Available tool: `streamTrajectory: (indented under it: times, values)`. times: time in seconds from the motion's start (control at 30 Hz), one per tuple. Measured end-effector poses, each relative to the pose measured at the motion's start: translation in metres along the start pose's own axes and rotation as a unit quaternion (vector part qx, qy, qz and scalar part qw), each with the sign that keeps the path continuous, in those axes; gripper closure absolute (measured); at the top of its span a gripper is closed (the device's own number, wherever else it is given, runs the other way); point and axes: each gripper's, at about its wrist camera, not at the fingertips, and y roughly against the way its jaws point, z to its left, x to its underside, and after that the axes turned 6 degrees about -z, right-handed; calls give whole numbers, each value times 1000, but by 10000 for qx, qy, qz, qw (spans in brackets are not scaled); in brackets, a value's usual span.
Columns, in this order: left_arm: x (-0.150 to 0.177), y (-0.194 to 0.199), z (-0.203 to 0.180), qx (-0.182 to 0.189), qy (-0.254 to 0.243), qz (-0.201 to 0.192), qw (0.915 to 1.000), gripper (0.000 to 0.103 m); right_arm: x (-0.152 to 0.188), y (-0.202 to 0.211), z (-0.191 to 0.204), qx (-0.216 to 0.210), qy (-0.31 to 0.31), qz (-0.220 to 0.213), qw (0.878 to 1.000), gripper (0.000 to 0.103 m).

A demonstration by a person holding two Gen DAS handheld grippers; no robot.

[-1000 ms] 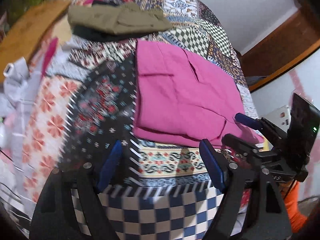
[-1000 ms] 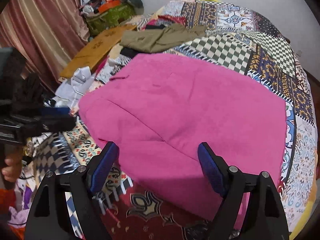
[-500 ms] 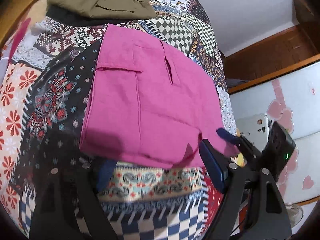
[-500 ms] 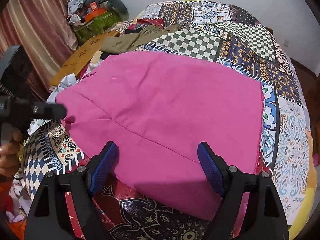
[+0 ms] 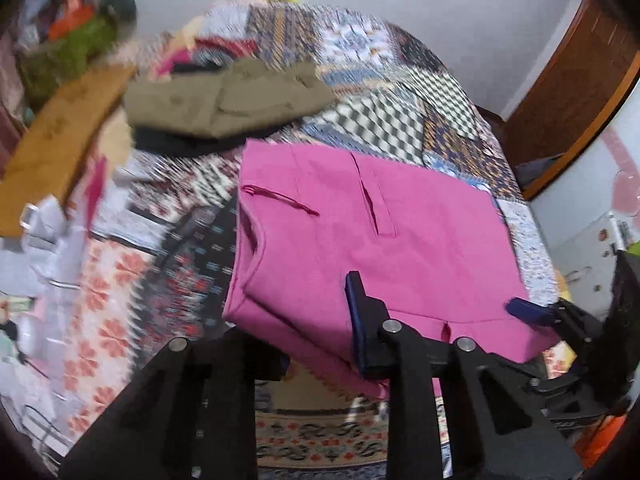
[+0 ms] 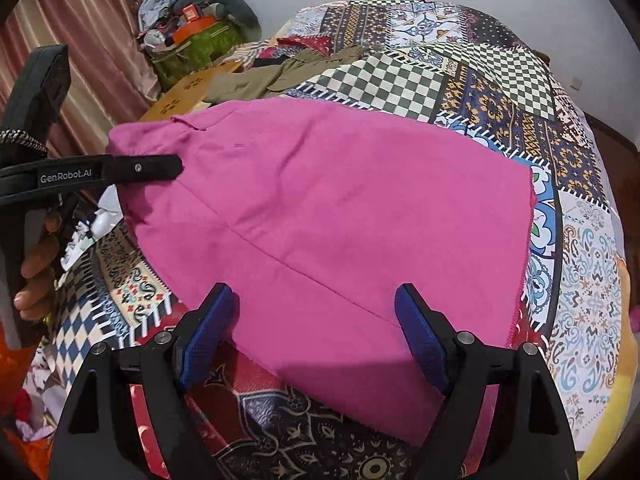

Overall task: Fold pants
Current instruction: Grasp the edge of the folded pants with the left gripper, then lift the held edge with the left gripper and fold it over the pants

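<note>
Folded pink pants [image 5: 360, 232] lie flat on the patchwork bedspread [image 6: 400, 80]. My left gripper [image 5: 316, 328] is at their near left corner with its jaws closing. One blue pad lies on top of the cloth, and the other finger is under the raised edge, so the pants are pinched between them. From the right wrist view, a left fingertip [image 6: 160, 168] rests on the pants [image 6: 340, 220] at their left edge. My right gripper [image 6: 316, 336] stands open over the near edge, a pad at each side, not squeezing.
Olive pants [image 5: 224, 100] lie folded on a black garment at the far left of the bed. A wooden board [image 5: 60, 140], a green bag [image 6: 200, 44] and a curtain [image 6: 80, 40] stand beyond. A person's hand [image 6: 36, 272] holds the left gripper's handle.
My left gripper has moved in onto the near left corner of the pink pants and its jaws have narrowed on the edge. The right gripper came nearer the pants' front edge and stayed open.
</note>
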Motion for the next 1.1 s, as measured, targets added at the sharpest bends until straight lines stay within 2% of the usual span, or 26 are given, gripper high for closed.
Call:
streamTrajectory:
  times: [0.13, 0.27, 0.4, 0.5, 0.67, 0.8, 0.93, 1.1]
  values:
    - [3, 19, 12, -592, -198, -346, 9974, 79, 7, 9, -7, -27, -109, -70, 9999, 24]
    - [1, 35, 15, -1193, -567, -578, 9895, 79, 13, 15, -19, 28, -288, -65, 9996, 25]
    - [-8, 47, 0, -1394, -933, -860, 9821, 79, 19, 20, -29, 54, -469, -149, 9988, 25]
    - [-17, 56, -27, -1442, -1326, -1189, 9734, 79, 23, 21, -31, 37, -507, -207, 9985, 24]
    - [-29, 64, -70, -1028, -1735, -1417, 9692, 80, 25, 21, -32, 36, -501, -246, 9984, 24]
    - [-34, 62, -101, -568, -1993, -1378, 9685, 81, 26, 21, -33, 16, -531, -268, 9982, 23]
    - [-34, 51, -125, 2, -2089, -1062, 9721, 82, 26, 21, -34, -19, -584, -306, 9978, 23]
    - [-30, 24, -142, 702, -2062, -402, 9752, 84, 27, 21, -34, -29, -589, -317, 9978, 23]
